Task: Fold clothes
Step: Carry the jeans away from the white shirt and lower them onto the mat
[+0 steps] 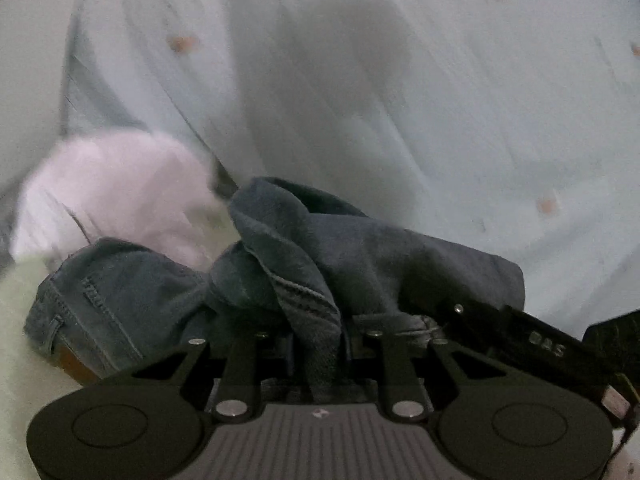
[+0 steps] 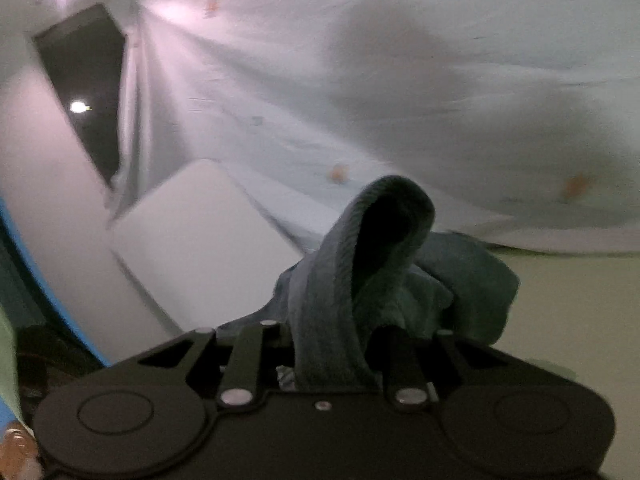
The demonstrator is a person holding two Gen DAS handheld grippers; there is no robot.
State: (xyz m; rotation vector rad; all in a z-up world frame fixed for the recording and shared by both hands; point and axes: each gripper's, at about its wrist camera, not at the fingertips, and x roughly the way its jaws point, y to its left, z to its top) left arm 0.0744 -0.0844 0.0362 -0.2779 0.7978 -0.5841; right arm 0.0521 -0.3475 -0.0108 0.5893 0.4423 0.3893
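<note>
Garment: I have the dark blue-grey denim jeans (image 1: pixel 168 304) bunched right in front of both grippers, lifted clear of the pale sheet with small orange spots (image 1: pixel 460 128).
Left gripper (image 1: pixel 316 344): its jaws are clamped on a hemmed fold of the denim that rises between them; the stitched pocket and tan label end hangs to the near left.
Right gripper (image 2: pixel 332 344): its jaws are closed on a ribbed, looped edge of the same jeans (image 2: pixel 360 264); the loop stands up over the jaws.
Key relation: I judge the cloth spans between my two grips, each hand at one end; its long axis I cannot tell, it is too crumpled.
Surroundings: a blurred pink-white bundle (image 1: pixel 116 200) lies far left; a white flat box (image 2: pixel 192 232) sits left of the right gripper.
Next move: I would draw the hands apart to straighten the span before laying it down.
</note>
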